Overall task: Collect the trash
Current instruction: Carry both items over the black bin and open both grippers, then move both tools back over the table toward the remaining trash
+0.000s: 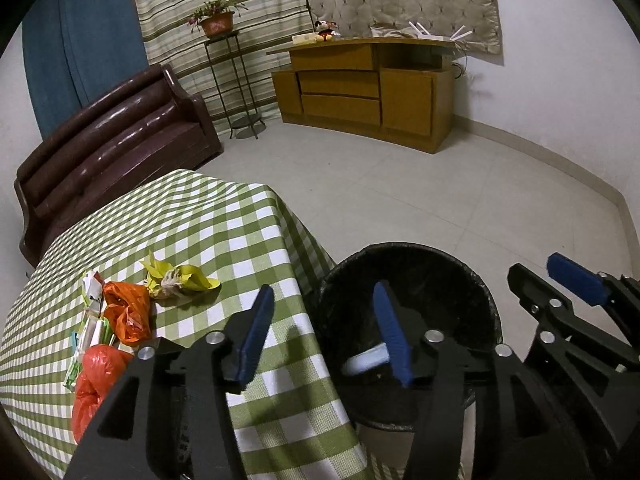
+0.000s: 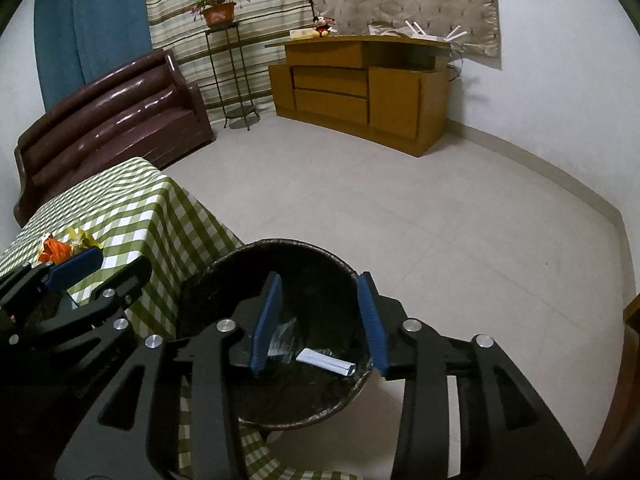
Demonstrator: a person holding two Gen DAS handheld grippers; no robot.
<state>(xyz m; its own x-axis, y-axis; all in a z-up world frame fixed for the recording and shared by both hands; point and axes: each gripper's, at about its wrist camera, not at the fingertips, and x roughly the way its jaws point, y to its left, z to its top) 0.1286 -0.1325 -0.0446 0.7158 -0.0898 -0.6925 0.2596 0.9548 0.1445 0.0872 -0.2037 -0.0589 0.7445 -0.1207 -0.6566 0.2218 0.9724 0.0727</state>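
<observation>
Surroundings: a table under a green checked cloth [image 1: 224, 240] stands beside a black-lined trash bin [image 1: 408, 280] on a pale tiled floor; a brown sofa [image 1: 112, 140], a plant stand [image 1: 236, 84] with a potted plant [image 1: 216, 20], and a wooden cabinet [image 1: 360, 92] line the far walls.
In the way: the cloth's hanging corner drapes right beside the bin's rim; the two grippers sit close together over the bin.
Trash on table: a yellow crumpled wrapper [image 1: 180, 280], orange plastic bags [image 1: 128, 312], a red bag [image 1: 96, 380] and white-green packets [image 1: 92, 332] cluster near the table's left edge.
Trash in bin: a white folded paper [image 2: 326, 362] lies at the bottom, its long axis running left to right, tilted slightly down toward the right.
Left gripper [image 1: 324, 336]: jaws spread wide, holding nothing, straddling the table edge and the bin.
Right gripper [image 2: 320, 320]: jaws wide apart, empty, directly above the bin's mouth.
Hard to make out: the bin's near rim is hidden by gripper frames; something shiny beside the paper is too dim to identify; the red bag is partly cut off by the left gripper's body.
</observation>
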